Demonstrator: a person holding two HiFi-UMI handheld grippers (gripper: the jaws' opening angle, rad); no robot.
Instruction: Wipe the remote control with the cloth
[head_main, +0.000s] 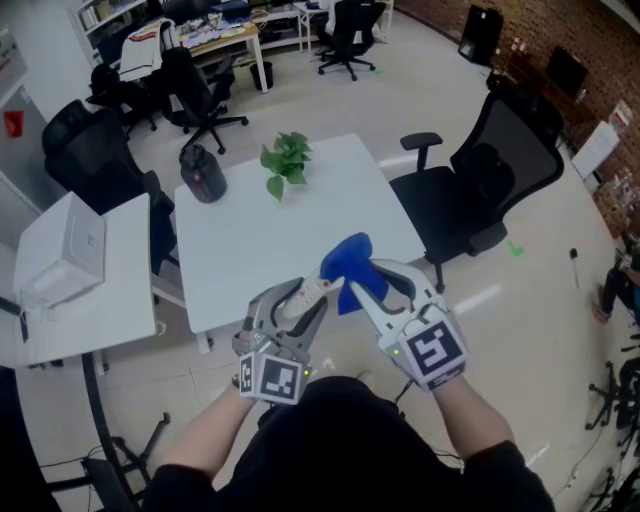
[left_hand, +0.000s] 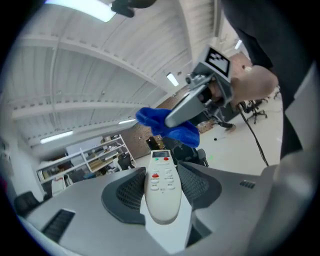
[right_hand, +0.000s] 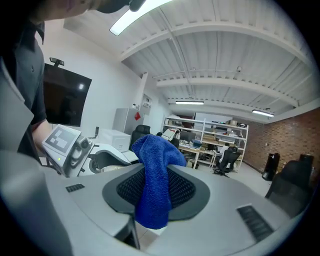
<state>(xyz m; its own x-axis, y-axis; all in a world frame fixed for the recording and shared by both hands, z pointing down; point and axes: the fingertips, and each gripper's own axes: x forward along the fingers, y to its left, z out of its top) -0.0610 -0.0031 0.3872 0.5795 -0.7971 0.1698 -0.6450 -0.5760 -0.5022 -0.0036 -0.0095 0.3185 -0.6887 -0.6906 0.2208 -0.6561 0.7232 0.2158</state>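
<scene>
2 tools are up in the air on the person's side of the table's near edge, tips about at that edge in the head view. Left tool (head_main: 305, 298) is clamped on 1 white remote control (head_main: 316, 290): pads press both long sides, button face toward its own camera, display end pointing away. Right tool (head_main: 362, 278) is clamped on 1 blue cloth (head_main: 350, 262), which bunches above the jaws & hangs down past them. Cloth sits right by the remote's far end; can't tell if they touch.

Edges & room: white table (head_main: 250, 250) is mostly bare, w/ lots of free top btwn the tools and its far side. Only 2 things stand on it, both toward the far edge: 1 green plant (head_main: 285, 165) and 1 dark container (head_main: 203, 175) near the far-left corner. 1 black office chair (head_main: 490, 190) stands close to the table's right edge. At left, 1 white side table (head_main: 130, 290) lies just beside the table's left edge & carries 1 white boxy machine (head_main: 62, 245). Pale floor (head_main: 520, 310) lies open to the right. More chairs (head_main: 345, 35) and desks (head_main: 225, 42) stand well back.
</scene>
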